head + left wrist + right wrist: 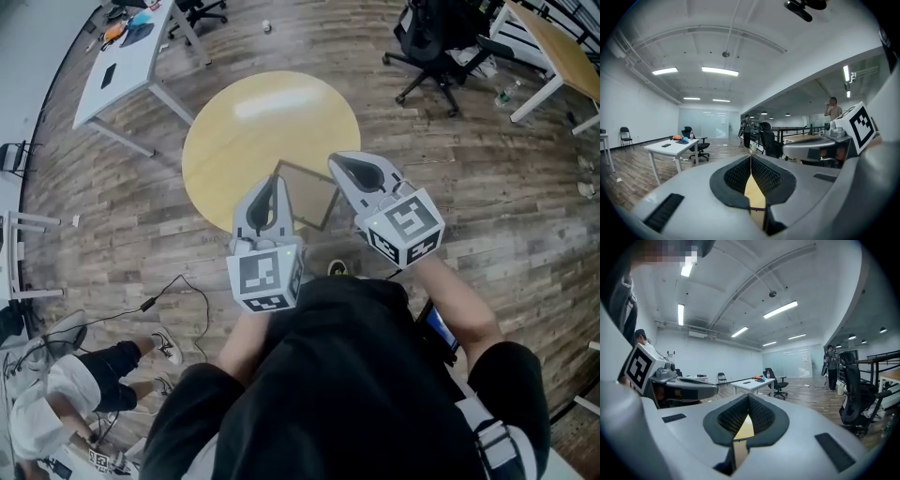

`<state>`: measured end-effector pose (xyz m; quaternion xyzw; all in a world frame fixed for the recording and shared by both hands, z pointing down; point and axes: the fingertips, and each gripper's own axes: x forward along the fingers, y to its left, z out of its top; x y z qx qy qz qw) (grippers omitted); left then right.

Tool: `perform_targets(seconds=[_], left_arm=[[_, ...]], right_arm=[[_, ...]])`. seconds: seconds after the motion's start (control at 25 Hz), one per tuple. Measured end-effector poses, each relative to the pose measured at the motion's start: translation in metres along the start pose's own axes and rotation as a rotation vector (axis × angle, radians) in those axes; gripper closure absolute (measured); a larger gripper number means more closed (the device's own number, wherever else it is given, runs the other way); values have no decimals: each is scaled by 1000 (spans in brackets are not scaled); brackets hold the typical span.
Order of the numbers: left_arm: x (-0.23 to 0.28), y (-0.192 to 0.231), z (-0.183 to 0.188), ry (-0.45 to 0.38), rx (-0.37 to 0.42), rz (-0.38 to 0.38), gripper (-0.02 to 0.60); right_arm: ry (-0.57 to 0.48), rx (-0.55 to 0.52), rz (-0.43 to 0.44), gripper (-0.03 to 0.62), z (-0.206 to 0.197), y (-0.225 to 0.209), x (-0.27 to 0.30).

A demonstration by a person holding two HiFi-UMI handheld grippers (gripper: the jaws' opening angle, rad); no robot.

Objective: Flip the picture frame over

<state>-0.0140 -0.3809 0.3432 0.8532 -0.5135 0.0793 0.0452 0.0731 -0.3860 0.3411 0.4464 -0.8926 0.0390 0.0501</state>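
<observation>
1. We hold the left gripper (266, 199) roughly level, its jaws pressed together on nothing.
2. Our right gripper (360, 172) is closed and empty too.
3. The picture frame (309, 195) lies flat on the round table (244, 131), near the table's edge closest to us. From above it shows between both grippers.

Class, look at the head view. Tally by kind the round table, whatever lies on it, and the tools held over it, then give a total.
Round table: 1
Picture frame: 1
Grippers: 2, the left gripper and the right gripper
Total: 4
</observation>
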Motion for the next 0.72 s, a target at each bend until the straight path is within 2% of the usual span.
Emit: perform_targets(seconds=[0.72], left_arm=[[20,2,3,-8,11,-6,558]], right_arm=[[21,-5,-11,576,-1,-24,8]])
